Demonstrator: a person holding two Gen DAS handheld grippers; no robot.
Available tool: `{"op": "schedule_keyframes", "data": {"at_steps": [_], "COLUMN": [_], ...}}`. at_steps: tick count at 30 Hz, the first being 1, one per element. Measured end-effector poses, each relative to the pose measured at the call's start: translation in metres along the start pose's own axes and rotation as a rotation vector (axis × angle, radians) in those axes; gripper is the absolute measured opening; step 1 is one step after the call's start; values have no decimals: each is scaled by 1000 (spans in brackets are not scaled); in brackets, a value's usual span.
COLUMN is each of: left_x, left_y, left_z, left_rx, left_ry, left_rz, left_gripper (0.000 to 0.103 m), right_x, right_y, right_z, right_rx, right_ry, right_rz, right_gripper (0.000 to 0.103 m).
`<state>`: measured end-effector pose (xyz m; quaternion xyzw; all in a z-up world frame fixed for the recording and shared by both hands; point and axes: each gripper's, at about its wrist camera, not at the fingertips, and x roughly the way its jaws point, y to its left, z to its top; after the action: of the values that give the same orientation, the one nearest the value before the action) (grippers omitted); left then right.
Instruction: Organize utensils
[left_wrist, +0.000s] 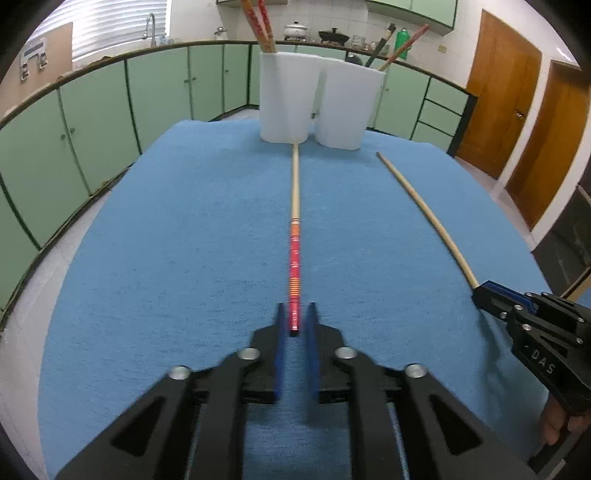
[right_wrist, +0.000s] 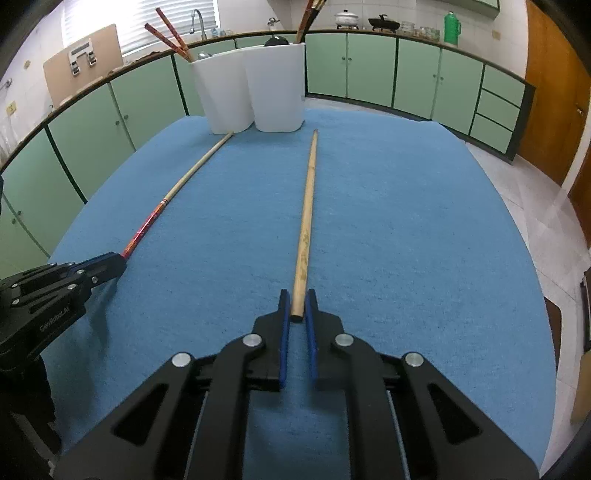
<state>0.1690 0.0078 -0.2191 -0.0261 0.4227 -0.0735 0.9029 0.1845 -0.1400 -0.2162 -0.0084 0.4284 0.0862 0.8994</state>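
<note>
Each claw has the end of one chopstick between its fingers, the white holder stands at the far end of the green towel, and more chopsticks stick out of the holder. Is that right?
Almost. The towel is blue, not green; only the cupboards behind are green, as the right wrist view shows. The rest holds: left claw at the red chopstick, right claw at the plain one, holder at the far end.

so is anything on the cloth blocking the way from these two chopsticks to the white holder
Nothing visible does. The red-handled chopstick points straight at the white utensil holder, its tip at the base. The plain wooden chopstick lies beside it on bare blue cloth. Chopsticks already stand in the holder's compartments.
</note>
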Motion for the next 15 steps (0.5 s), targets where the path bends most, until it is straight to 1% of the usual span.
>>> {"op": "schedule_keyframes", "data": {"at_steps": [1, 2, 3, 4, 5, 7, 12, 15], "left_x": [-2, -4, -7, -9, -9, -10, -11, -8], "left_y": [2, 4, 7, 10, 13, 16, 13, 7], "left_z": [0, -2, -3, -4, -5, -8, -10, -7], "left_rx": [-6, -18, -37, -51, -56, -53, -20, 5], "left_ry": [-12, -25, -36, -36, -31, -24, -13, -6], "left_rz": [-5, -7, -23, -47, -53, -67, -61, -41], "left_gripper": [35, 50, 51, 51, 51, 50, 50, 50], "right_x": [-1, -4, -5, -7, -9, -10, -13, -11], "right_y": [-1, -4, -7, -10, -15, -21, -25, -23], "right_z": [0, -2, -2, -3, -5, -8, -12, -11], "right_rx": [3, 11, 17, 23, 32, 46, 52, 44], "right_ry": [-1, -7, -11, -16, -19, -13, -4, -2], "right_rz": [-2, -6, -9, -12, -16, -17, -8, -5], "right_gripper": [14, 16, 17, 21, 24, 26, 28, 29]}}
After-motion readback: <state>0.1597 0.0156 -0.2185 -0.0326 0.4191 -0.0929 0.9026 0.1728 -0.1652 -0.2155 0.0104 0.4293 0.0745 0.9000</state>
